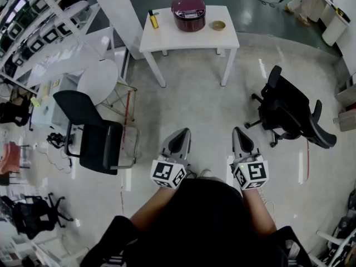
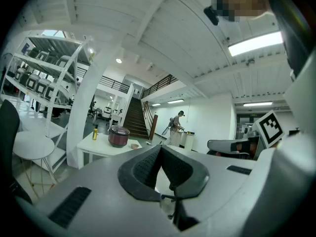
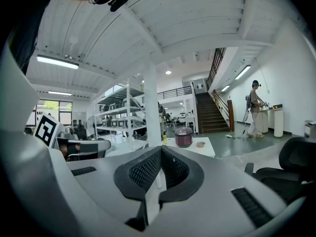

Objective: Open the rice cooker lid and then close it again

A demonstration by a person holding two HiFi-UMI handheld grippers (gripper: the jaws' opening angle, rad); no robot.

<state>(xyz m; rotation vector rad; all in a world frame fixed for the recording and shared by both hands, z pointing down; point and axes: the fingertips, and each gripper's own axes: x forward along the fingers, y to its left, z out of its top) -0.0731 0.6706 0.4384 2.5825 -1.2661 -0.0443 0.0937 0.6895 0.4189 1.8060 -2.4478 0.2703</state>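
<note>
Ok, both grippers sit low in front of the person, side by side, well short of the white table (image 1: 167,40). Left gripper (image 1: 183,132): jaws clenched, pads meet at the tips, nothing between. Right gripper (image 1: 239,131): same, clamped together and empty, nose dipped a touch. Both point toward the table, so prob. a carry pose for the walk-up w/ nothing to grab yet.

The rice cooker (image 1: 188,13) is on the table, dark red and round, at the middle of the far half, lid down by the look of it. A yellow bottle (image 1: 153,19) is on the table at its left end and a small bowl (image 1: 217,25) toward its right end, both just beside the cooker. Likely the cooker is central so either gripper can get at the lid.

The table top is plain white and mostly bare, w/ thin legs. The floor (image 1: 194,99) on this side of the table is pale, glossy concrete. A black office chair (image 1: 289,113) is off the table's right front and another black chair (image 1: 94,141) off its left front. A shelving rack (image 1: 33,15) is left of the table, and a staircase (image 2: 134,117) is beyond it. It's a big open workshop hall.
</note>
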